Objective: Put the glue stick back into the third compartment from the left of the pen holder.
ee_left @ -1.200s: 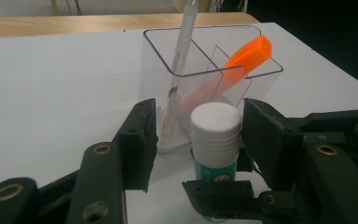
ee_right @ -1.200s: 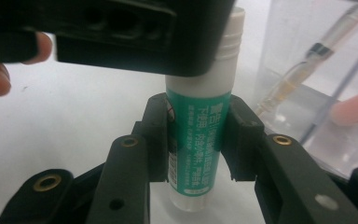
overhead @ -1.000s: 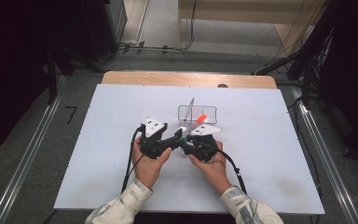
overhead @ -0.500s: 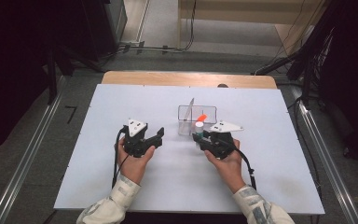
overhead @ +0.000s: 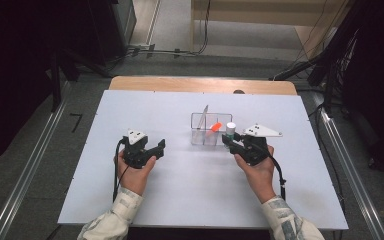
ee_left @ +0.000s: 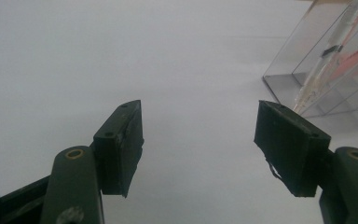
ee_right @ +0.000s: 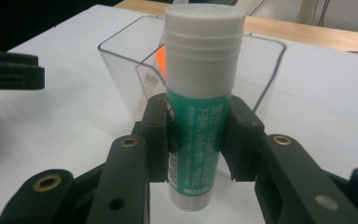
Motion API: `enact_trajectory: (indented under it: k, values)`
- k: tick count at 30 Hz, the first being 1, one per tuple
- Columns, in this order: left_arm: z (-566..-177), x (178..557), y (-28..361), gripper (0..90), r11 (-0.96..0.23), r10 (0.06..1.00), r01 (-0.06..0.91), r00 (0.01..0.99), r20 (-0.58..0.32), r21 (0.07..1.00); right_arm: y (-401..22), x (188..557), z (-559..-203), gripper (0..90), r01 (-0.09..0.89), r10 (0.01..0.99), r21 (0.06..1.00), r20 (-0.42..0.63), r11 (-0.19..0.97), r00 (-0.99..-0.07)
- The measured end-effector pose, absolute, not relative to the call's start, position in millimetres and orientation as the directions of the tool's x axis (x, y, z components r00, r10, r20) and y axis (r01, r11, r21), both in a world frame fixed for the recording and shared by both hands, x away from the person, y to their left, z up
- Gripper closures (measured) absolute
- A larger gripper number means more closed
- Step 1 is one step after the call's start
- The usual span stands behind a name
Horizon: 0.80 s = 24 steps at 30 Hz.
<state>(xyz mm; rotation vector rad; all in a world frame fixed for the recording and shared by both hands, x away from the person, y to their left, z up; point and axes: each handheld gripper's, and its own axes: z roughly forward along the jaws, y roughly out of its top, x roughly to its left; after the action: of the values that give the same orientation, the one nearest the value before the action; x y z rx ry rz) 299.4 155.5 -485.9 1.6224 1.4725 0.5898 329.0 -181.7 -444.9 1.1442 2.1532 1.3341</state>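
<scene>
Surface: white tabletop (overhead: 190,200) with a wooden strip along the far edge, dark floor and cables around it.
Box: clear plastic box (overhead: 204,129) with dividers is seen near the middle of the tabletop; an orange item and a thin clear tube lean inside it.
Glue stick: glue stick (ee_right: 200,102) with a white cap and green label is held upright, just beside the box on its right.
Writing: white characters are printed down the green label, too small to be read.
Right tongs: right tongs (ee_right: 199,140) are pinched on the glue stick's green body.
Left tongs: left tongs (ee_left: 198,144) are spread with nothing between them, having just been opening, well left of the box.
</scene>
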Motion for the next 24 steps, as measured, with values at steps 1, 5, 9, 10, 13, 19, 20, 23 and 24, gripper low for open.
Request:
enact_trajectory:
  k: [1,5,9,10,13,19,20,23,24]
  values:
    - [-486.8,299.7,155.6,32.5,0.053,0.961,0.567,0.196,-0.197,0.822,-183.6,329.6,-443.8,63.0,0.449,0.79,0.865,0.109,0.223,-0.603]
    - [-489.5,300.7,155.1,32.5,0.052,0.962,0.573,0.192,-0.196,0.818,-189.8,331.2,-438.7,63.1,0.444,0.8,0.872,0.112,0.205,-0.59]
    - [-489.6,300.7,154.7,32.5,0.048,0.961,0.574,0.195,-0.194,0.818,-195.2,332.9,-432.8,63.1,0.437,0.808,0.88,0.118,0.184,-0.577]
    - [-489.6,300.7,154.5,32.5,0.05,0.961,0.574,0.194,-0.195,0.818,-196.4,333.8,-431.6,63.0,0.432,0.809,0.884,0.116,0.181,-0.577]
    - [-489.1,300.5,154.4,32.5,0.057,0.96,0.57,0.193,-0.201,0.82,-199.1,336.7,-428.9,63.1,0.426,0.813,0.889,0.118,0.17,-0.571]
    - [-489.2,300.8,153.5,32.5,0.053,0.96,0.571,0.196,-0.199,0.819,-196.4,344.6,-424.8,63.1,0.417,0.818,0.895,0.116,0.16,-0.564]
    - [-489.2,300.8,153.4,32.5,0.051,0.96,0.571,0.198,-0.198,0.82,-195.1,346.7,-424.0,63.0,0.415,0.819,0.896,0.117,0.157,-0.562]
    - [-489.1,300.8,153.1,32.5,0.053,0.959,0.57,0.199,-0.2,0.82,-190.2,353.2,-422.2,63.1,0.407,0.819,0.9,0.114,0.155,-0.563]
    - [-489.1,300.8,153.4,32.5,0.052,0.959,0.571,0.199,-0.2,0.819,-188.3,355.1,-421.8,63.1,0.407,0.821,0.901,0.115,0.152,-0.56]
